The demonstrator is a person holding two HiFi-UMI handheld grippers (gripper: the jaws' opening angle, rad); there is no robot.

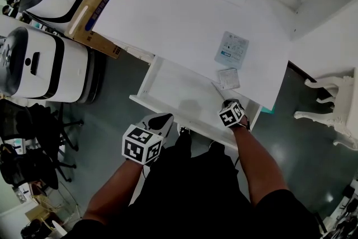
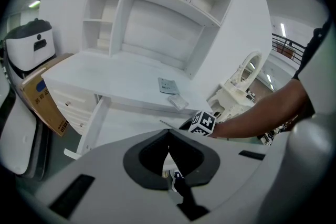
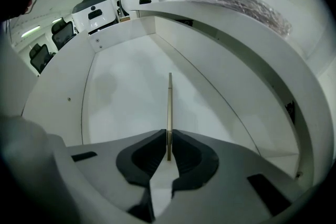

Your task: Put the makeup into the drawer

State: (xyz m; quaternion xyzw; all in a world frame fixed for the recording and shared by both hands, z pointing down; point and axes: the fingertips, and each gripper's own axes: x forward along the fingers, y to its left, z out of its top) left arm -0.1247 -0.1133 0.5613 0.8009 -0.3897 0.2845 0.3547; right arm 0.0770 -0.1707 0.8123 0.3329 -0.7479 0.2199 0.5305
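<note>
Held piece: a thin, flat, pale makeup card (image 3: pixel 169 107), seen edge-on. It is low inside the open white drawer (image 3: pixel 126 86), towards its right side. I cannot tell whether its far end touches the floor.
Right gripper (image 3: pixel 168 140): jaws pinching the card's near end across its flat faces.
Left gripper (image 2: pixel 168 138): jaws pressed together on nothing, hanging by the drawer's near front edge.
Handling: the card looks light, stiff and smooth-faced. Held by one end it could pivot or slide, so a pinch across the faces nearer the middle seems safer.
On the desk: a pale blue flat packet (image 1: pixel 232 49) and a small clear-wrapped packet (image 1: pixel 228 79) lie on the white desk top (image 1: pixel 168 19), far of the drawer's right side.
Right gripper view only: it shows the pinch itself and the drawer's bare inside.
Head view only: it shows both grippers and both packets, with the card a mere sliver.
Left gripper view only: it shows the desk's shelves beyond.
</note>
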